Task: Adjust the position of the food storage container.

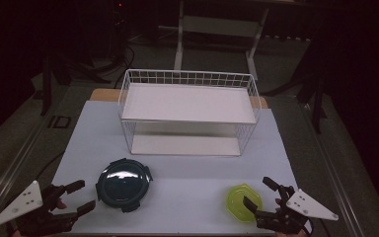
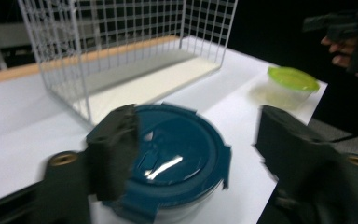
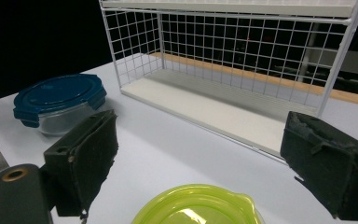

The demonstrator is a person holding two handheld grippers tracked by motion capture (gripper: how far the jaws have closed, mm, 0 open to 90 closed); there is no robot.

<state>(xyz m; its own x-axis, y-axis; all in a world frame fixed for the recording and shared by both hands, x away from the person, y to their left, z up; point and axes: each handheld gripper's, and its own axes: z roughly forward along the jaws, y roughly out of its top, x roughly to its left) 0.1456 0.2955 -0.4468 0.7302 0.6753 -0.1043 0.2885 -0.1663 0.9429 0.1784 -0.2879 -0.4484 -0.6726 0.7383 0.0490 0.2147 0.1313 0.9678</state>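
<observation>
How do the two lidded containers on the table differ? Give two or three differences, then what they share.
The blue-lidded container is larger than the green-lidded container. Its lid is dark blue and round with clip tabs; the other's is lime green and angular. The blue one sits toward the left, the green toward the right. Both are closed, upright, in front of the wire rack.

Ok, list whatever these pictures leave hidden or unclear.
- Contents of the blue-lidded container: the lid covers them in the high view.
- Green-lidded container: cut off by the bottom edge of the right gripper view.
- Left tongs: blurred in the left gripper view.
- Room behind the wire rack: too dark.
</observation>
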